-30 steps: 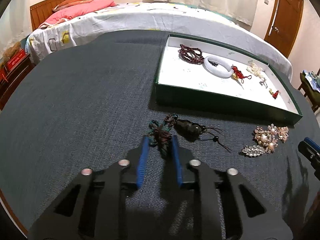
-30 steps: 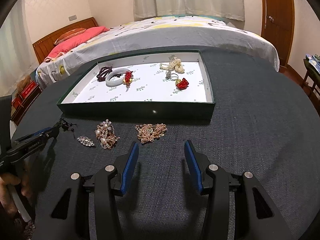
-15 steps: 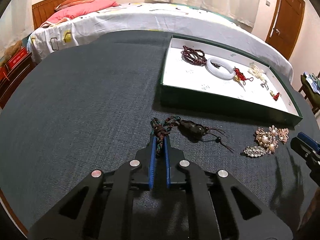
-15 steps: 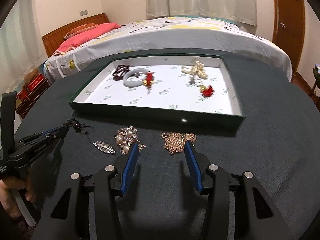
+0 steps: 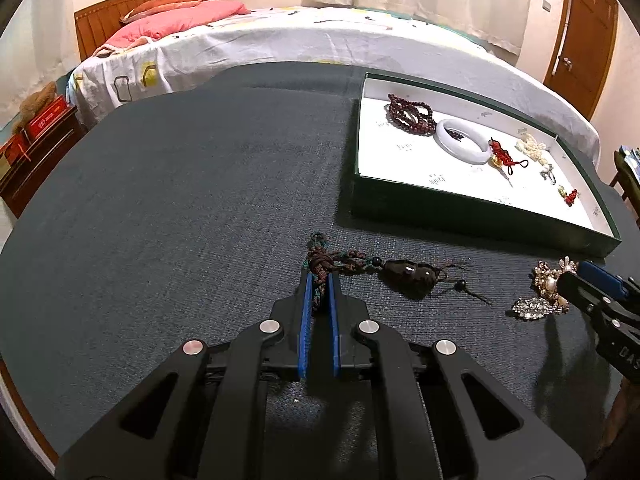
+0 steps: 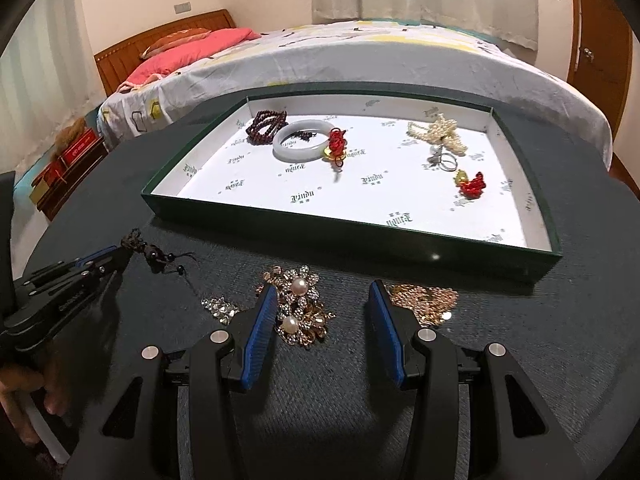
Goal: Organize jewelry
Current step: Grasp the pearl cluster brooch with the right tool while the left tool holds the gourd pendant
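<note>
Pinching the knotted cord of a dark pendant [image 5: 408, 278], the left gripper [image 5: 319, 280] has its blue pads closed tight on the braid, with the pendant's body lying on the dark cloth table [image 5: 180, 184] just beyond. The right gripper [image 6: 322, 300] hangs with its jaws parted and nothing held, a pearl brooch [image 6: 300, 308] on the cloth between its fingers. A small crystal brooch [image 6: 219, 307] lies just left of it, and a gold filigree piece [image 6: 428, 300] sits beside the right finger. Farther back, the green tray [image 6: 360, 236] holds a white bangle [image 6: 304, 145], dark red beads [image 6: 266, 125], a pearl cluster [image 6: 438, 133], rings [image 6: 444, 162] and two red knots. Behind the table's far edge stands a bed [image 6: 360, 52].
</note>
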